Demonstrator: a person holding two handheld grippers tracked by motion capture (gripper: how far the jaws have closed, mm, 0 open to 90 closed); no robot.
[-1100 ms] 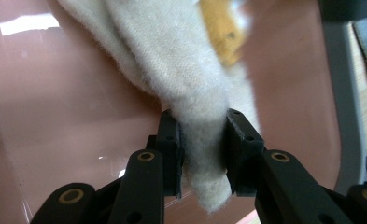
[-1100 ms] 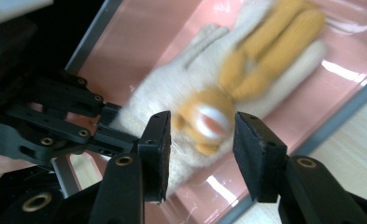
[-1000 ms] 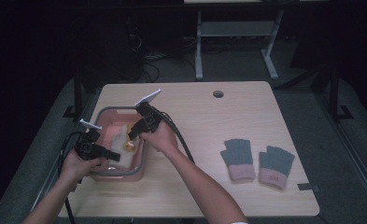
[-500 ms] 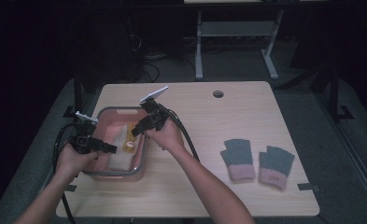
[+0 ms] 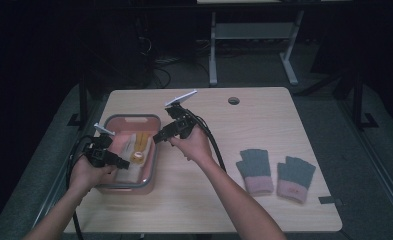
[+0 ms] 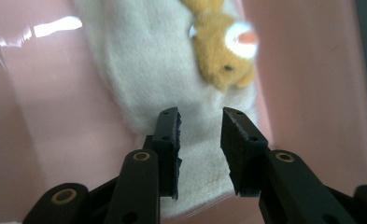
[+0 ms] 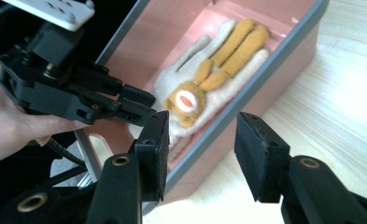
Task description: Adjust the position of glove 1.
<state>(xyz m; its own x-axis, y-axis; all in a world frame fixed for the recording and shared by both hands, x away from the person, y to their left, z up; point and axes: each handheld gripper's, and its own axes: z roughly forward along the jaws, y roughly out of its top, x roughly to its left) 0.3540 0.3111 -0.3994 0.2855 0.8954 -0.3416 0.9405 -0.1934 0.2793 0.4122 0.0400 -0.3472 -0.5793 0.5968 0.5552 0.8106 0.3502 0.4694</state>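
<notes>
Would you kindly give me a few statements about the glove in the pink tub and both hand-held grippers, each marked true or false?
1. A cream glove with an orange animal face lies inside the pink tub. True.
2. The left hand-held gripper is clamped shut on the glove. False: its jaws stand apart over the cuff end.
3. The right hand-held gripper is open, holding nothing. True.
4. The grey gloves lie in the tub. False: they lie on the table, to its right.

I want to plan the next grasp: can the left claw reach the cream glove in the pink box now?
Probably yes: the left claw is open just above the cream glove inside the pink box, with nothing between them.
</notes>
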